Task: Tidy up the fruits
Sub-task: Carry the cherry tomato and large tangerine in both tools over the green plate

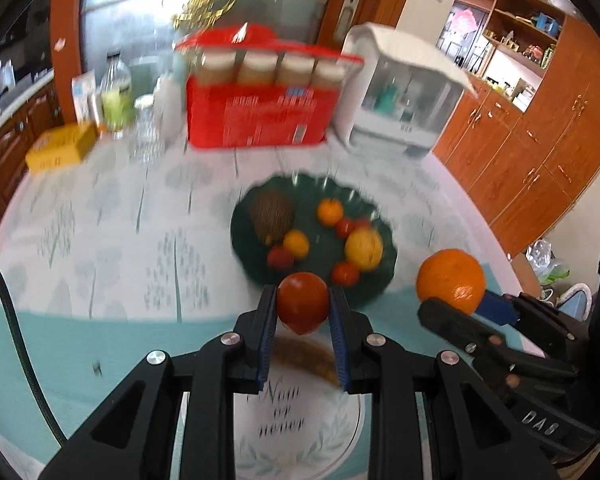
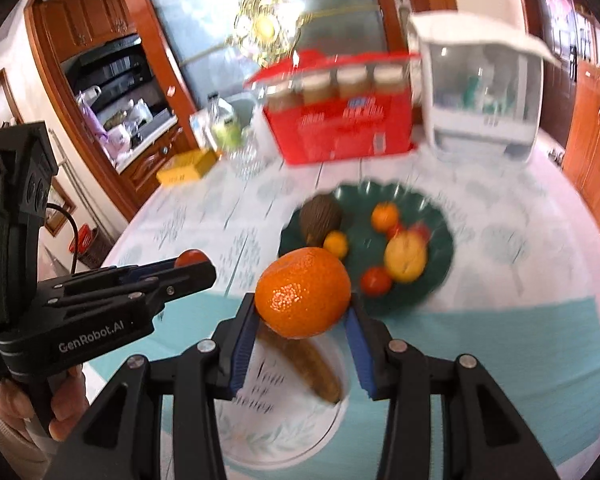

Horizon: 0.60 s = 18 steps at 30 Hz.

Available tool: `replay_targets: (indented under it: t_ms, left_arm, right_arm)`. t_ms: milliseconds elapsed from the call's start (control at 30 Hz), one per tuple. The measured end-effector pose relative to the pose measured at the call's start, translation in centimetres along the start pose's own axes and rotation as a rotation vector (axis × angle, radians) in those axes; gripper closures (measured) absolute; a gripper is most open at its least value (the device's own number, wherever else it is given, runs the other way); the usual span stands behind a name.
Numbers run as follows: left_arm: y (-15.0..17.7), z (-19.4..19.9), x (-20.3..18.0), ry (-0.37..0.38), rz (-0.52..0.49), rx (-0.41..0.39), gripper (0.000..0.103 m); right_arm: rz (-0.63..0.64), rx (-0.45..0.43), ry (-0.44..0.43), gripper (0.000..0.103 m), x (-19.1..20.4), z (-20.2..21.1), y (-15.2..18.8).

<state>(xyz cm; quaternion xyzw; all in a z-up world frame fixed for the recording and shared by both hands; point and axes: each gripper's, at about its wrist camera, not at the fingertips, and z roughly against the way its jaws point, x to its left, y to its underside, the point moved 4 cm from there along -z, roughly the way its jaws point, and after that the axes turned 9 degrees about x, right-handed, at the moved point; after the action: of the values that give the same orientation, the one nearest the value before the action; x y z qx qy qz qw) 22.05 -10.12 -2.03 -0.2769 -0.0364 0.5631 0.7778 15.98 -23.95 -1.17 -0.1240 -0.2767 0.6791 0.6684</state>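
Left gripper [image 1: 303, 307] clamped shut on a red tomato [image 1: 302, 302], pointed tip down, held above the white plate [image 1: 300, 420] lettered "Now or never", where a brown banana [image 2: 304, 364] lay slantwise, long axis from upper left to lower right. Right gripper [image 2: 303, 322], part-open jaws pressed on a round orange [image 2: 302, 293], "GenRobot.AI" legible on the neighbouring tool. Beyond, green dish [image 2: 444, 236] of fruit; bare tablecloth [image 1: 100, 248] to its left, red box [image 1: 256, 114] behind.
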Motion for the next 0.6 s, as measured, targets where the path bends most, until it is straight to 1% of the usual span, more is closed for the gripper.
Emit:
replay_targets:
  t_ms: [100,200,333,467,600]
  left_arm:
    - [-2.6,0.6,-0.7,-0.007,-0.013,-0.027,0.079]
    - [-5.2,0.6,-1.2,-0.037,-0.026,-0.051,0.079]
    - [-7.5,-0.4,-1.4,-0.037,-0.020,-0.056,0.079]
    - [-8.6,-3.0,-1.4,-0.036,-0.007,-0.031,0.079]
    - [-8.2,-7.6,-0.9,-0.029,-0.001,0.036,0.079]
  right_arm:
    - [-0.011,-0.043,0.009,0.060,-1.1,1.3,-3.1]
    - [-0.013,-0.081,0.026,0.060,-2.1,1.9,-6.0]
    - [-0.009,-0.111,0.047,0.060,-3.1,1.7,-9.2]
    - [-0.002,-0.085,0.055,0.060,-3.8,-0.7,-10.9]
    - [-0.008,-0.016,0.064,0.060,-4.9,-5.1,-10.8]
